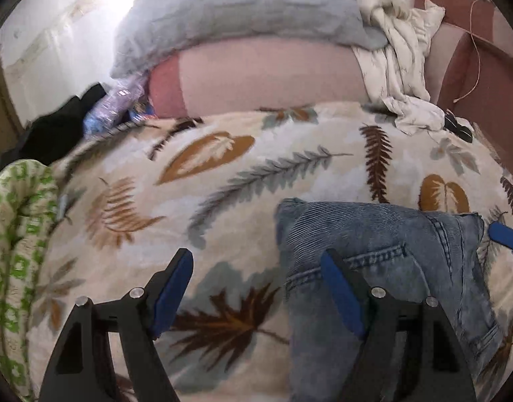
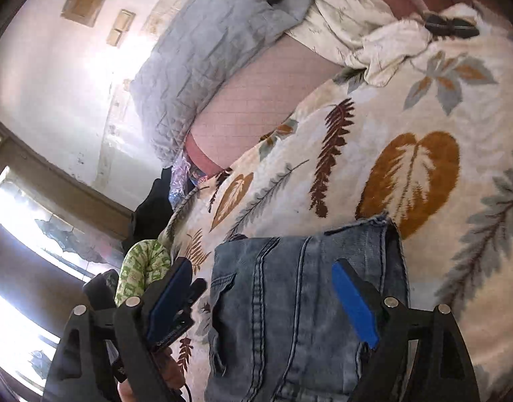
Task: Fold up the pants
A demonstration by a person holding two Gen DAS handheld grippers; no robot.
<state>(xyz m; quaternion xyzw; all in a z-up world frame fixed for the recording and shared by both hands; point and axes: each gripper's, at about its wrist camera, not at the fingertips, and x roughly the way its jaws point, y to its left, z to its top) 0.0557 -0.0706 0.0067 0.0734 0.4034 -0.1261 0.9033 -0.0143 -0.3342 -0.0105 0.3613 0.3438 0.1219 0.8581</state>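
Note:
Blue denim pants (image 1: 373, 254) lie folded in a bundle on a cream blanket with a leaf print (image 1: 222, 174). My left gripper (image 1: 256, 268) is open and empty, hovering over the blanket, its right finger above the bundle's left edge. A blue fingertip of the right gripper shows at the right edge (image 1: 504, 236). In the right wrist view the pants (image 2: 306, 288) lie under my right gripper (image 2: 263, 278), which is open and empty above them. The left gripper's dark tip (image 2: 192, 289) shows beside the right gripper's left finger.
A grey quilt (image 1: 229, 16) and a white crumpled cloth (image 1: 400, 67) lie on the pink mattress (image 1: 273, 77) at the back. A green patterned cloth (image 1: 15, 221) and dark clothing (image 1: 62, 124) lie at the left. A window (image 2: 28, 214) is at the left.

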